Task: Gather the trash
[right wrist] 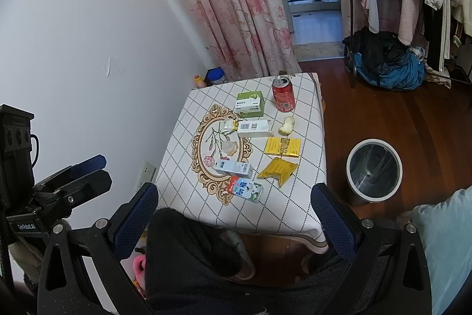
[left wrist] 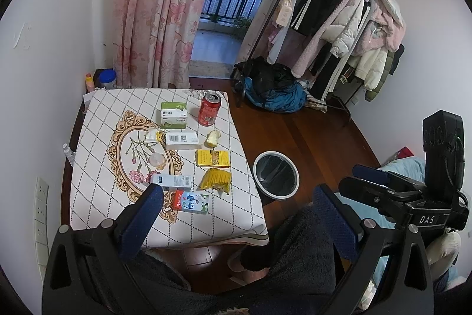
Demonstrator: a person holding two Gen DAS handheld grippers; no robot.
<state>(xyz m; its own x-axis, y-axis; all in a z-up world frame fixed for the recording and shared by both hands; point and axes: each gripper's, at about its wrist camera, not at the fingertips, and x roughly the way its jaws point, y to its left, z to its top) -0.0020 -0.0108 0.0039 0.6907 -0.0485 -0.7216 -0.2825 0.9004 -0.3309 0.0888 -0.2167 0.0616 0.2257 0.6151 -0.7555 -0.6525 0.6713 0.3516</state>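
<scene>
Both tongs, left [left wrist: 236,197] and right [right wrist: 234,197], hang spread and empty over the desk [right wrist: 295,208]. On the desk stands a red can [right wrist: 283,98], upright. The milk carton [right wrist: 246,189] lies flat at the near edge, long axis running left to right. The bin [right wrist: 374,171] stands on the floor to the right.

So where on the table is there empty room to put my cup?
Bare cloth lies along the table's left edge, beside the flower frame, and along the near edge below the milk carton. From the red can down to the yellow packet, it is crowded.
</scene>
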